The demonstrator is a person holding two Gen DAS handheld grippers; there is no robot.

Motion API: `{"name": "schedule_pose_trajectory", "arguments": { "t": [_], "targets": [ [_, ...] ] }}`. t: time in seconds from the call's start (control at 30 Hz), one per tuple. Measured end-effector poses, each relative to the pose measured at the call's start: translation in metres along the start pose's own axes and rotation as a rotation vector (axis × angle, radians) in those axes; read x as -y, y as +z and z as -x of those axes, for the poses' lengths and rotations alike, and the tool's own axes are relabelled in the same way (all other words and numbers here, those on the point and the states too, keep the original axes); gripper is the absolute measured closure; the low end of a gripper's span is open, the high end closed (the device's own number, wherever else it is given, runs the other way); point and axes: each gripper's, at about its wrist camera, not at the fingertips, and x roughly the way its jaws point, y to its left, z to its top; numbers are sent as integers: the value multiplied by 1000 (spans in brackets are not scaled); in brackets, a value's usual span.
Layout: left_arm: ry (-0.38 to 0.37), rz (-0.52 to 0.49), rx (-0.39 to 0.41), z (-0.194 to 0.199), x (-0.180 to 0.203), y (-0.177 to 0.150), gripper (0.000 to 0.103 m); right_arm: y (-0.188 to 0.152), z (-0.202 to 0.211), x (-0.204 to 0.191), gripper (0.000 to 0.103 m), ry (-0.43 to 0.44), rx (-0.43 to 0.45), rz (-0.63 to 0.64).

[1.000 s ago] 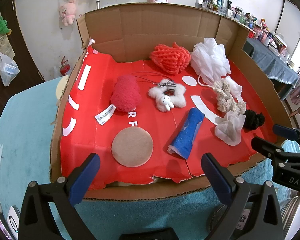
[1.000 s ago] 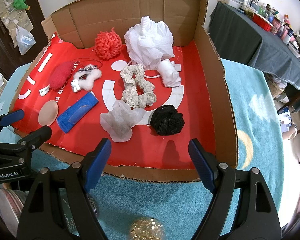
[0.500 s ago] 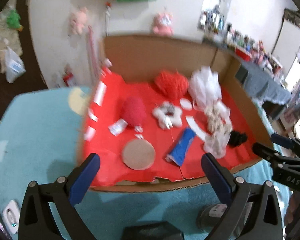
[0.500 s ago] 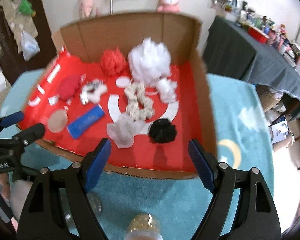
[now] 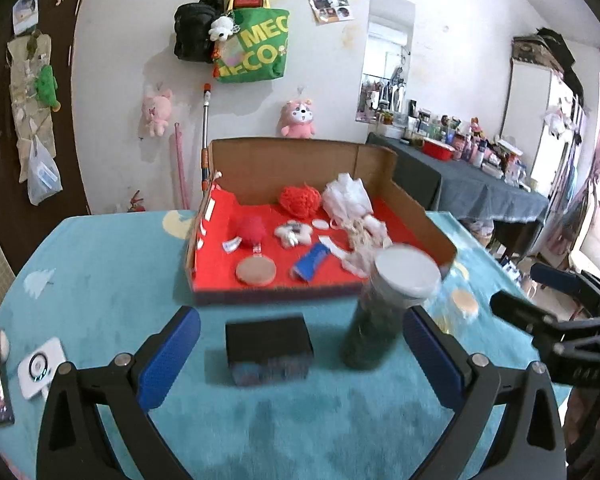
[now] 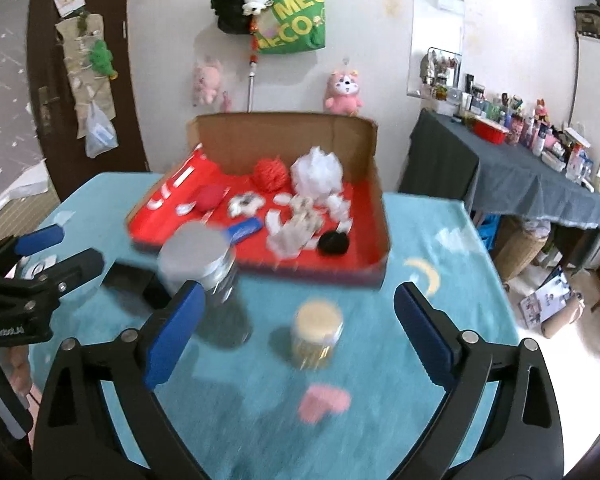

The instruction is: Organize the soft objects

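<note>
Left gripper [image 5: 300,356] and right gripper [image 6: 296,332] hover over the teal table [image 5: 100,280], tilted down, jaws wide and empty – the right's have just been opening. One cardboard box [image 5: 284,160] holds the soft objects [image 5: 300,196] – two jars [image 6: 318,336] stand before it.

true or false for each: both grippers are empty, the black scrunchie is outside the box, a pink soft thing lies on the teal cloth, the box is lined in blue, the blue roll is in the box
1. Both grippers are empty. True: the left gripper and right gripper stand open with nothing between the fingers.
2. The black scrunchie is outside the box. False: it lies inside the cardboard box, near the front right corner.
3. A pink soft thing lies on the teal cloth. True, in front of the box.
4. The box is lined in blue. False: its floor is red.
5. The blue roll is in the box. True.
</note>
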Motion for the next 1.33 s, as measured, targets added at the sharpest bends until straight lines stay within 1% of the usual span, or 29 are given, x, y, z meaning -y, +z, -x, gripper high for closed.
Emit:
{"name": "schedule_pose_trajectory", "arguments": {
  "t": [0.13,0.23,0.33,0.43,0.5,0.6,0.67,0.73,0.8,0.87,1.33],
  "targets": [
    [-14,-4,-16,11,5,-22,0,-32,3,-6,6,1,-20,-16],
    [-14,-10,-27,9,8,-37,0,-50,-1,-6,6,2,-49,-31],
    [8,-9,-76,-10,9,-56,0,-68,-16,-6,6,-27,-89,-34],
    [25,10,-143,-35,7,-76,0,-85,-34,-4,6,-35,-138,-50],
    [43,13,-180,-50,6,-86,0,-93,-45,-3,6,-46,-166,-54],
    [63,10,-214,-62,6,-97,0,-100,-58,-1,6,-70,-194,-56],
    [78,3,-231,-67,7,-100,0,-104,-66,3,6,-90,-222,-66],
    [94,-1,-239,-69,8,-101,0,-107,-71,7,5,-86,-235,-85],
    [122,-1,-254,-71,9,-102,0,-108,-70,8,5,-91,-228,-87],
    [130,1,-259,-73,10,-101,0,-109,-71,7,4,-96,-227,-89],
    [130,10,-261,-74,9,-100,0,-111,-70,6,4,-98,-217,-91]
  ]
}}
